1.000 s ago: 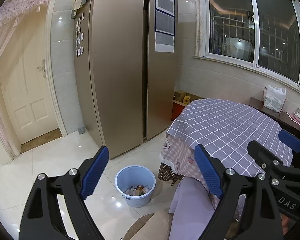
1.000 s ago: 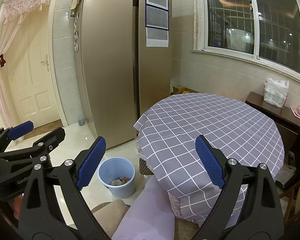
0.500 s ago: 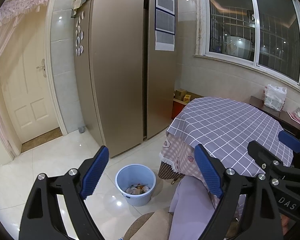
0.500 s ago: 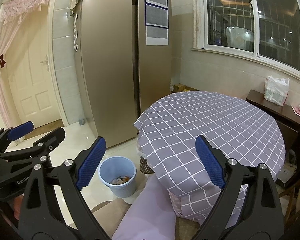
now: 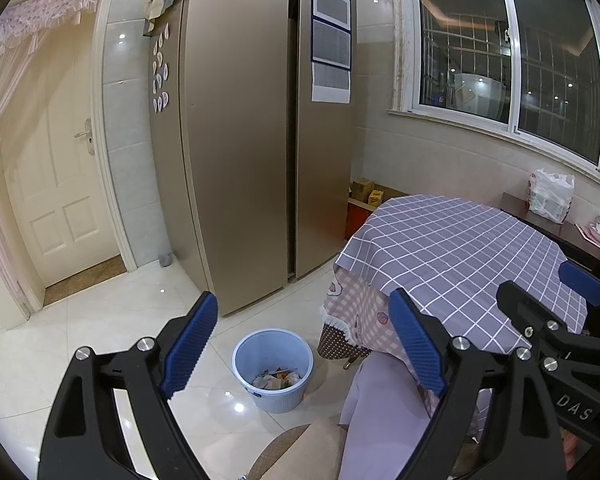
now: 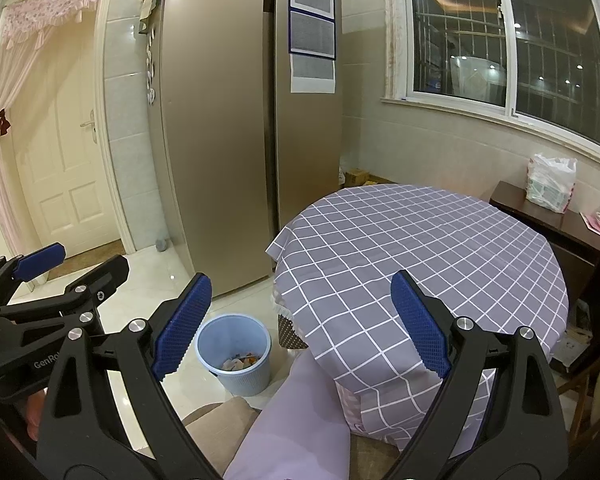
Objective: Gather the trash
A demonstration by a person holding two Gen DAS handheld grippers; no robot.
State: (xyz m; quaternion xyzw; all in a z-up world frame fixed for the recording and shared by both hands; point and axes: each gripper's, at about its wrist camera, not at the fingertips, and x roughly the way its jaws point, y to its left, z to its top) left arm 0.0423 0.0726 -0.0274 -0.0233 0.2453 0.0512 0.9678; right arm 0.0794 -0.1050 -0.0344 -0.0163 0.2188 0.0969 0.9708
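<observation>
A light blue waste bin (image 5: 273, 368) stands on the white tiled floor beside the table, with paper and wrapper trash (image 5: 277, 379) in its bottom. It also shows in the right wrist view (image 6: 234, 352). My left gripper (image 5: 304, 344) is open and empty, held high above the bin. My right gripper (image 6: 300, 320) is open and empty, over the near edge of the round table (image 6: 420, 240). The table carries a grey checked cloth with nothing on it. Each gripper shows at the edge of the other's view.
A tall gold fridge (image 5: 252, 140) stands behind the bin. A white door (image 5: 56, 184) is at the left. A dark sideboard (image 6: 548, 220) with a white plastic bag (image 6: 550, 184) is at the right under the window. A chair with lilac cloth (image 6: 300, 420) is in front.
Both grippers have drifted slightly; the view of the table and bin has shifted a little. Both stay open and empty.
</observation>
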